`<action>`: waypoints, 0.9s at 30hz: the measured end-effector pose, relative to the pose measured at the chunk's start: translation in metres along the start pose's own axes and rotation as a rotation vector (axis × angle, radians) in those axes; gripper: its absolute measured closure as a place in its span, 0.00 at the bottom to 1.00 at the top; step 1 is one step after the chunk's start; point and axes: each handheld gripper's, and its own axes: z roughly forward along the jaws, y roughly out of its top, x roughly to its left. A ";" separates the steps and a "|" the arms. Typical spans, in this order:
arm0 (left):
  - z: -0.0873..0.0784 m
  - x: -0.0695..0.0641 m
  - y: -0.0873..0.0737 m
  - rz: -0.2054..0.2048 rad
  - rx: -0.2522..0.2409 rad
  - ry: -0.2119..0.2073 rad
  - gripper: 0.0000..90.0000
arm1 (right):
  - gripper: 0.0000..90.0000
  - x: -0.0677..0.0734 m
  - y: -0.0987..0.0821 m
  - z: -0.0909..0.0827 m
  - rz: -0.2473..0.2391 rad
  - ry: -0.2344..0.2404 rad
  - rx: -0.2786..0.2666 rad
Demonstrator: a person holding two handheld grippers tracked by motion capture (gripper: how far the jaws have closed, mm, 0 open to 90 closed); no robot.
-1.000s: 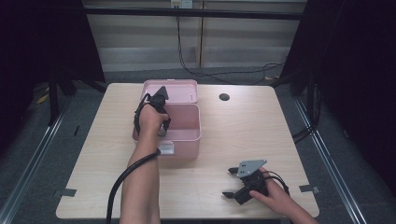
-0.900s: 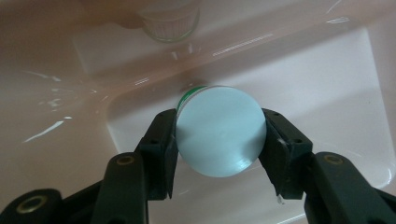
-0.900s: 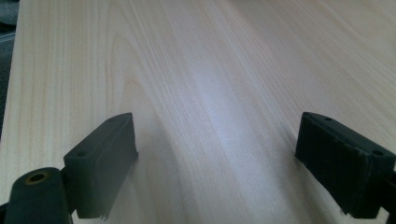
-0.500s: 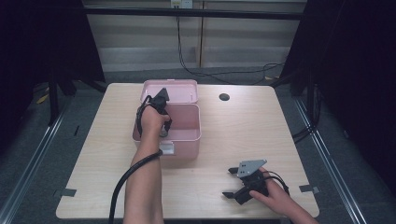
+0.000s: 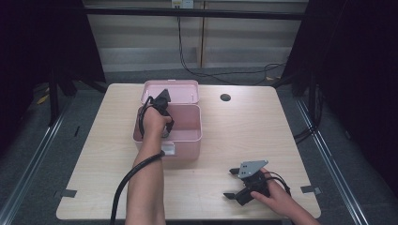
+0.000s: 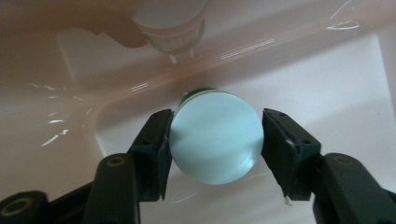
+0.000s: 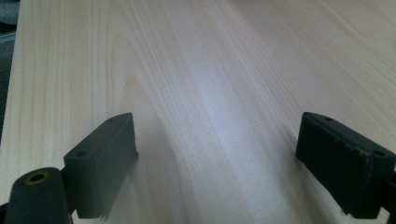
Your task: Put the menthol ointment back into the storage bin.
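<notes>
1. Left gripper (image 6: 215, 140) down inside open pink plastic box (image 5: 187, 138); jaws just opening, a slight gap on one side of small round green-capped bottle (image 6: 215, 142) with pale flat base.
2. Probably light, rigid, smooth; likely to roll; best regripped across its sides.
3. Right gripper (image 5: 237, 183) resting on light wooden table (image 7: 224, 70), jaws wide apart.

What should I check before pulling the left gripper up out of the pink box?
1. Left gripper jaws just been opening, round pale-blue-capped container between them: gap on one side, ok.
2. Other pad clear of container: cannot tell.
3. Container resting on pink box floor: cannot tell.
4. White-capped bottle apart from the jaws: ok.
5. Right gripper open, nothing between its jaws, low over the table: ok.
</notes>
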 end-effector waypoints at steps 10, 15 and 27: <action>-0.010 0.000 -0.001 -0.019 -0.009 0.005 0.35 | 0.13 0.000 0.000 0.000 0.000 -0.003 0.001; -0.016 0.001 -0.002 -0.021 -0.016 0.003 0.31 | 0.13 0.000 0.000 0.000 0.001 -0.003 0.000; -0.033 0.001 -0.009 0.002 -0.017 -0.022 0.26 | 0.13 0.000 0.000 0.000 -0.002 0.000 0.000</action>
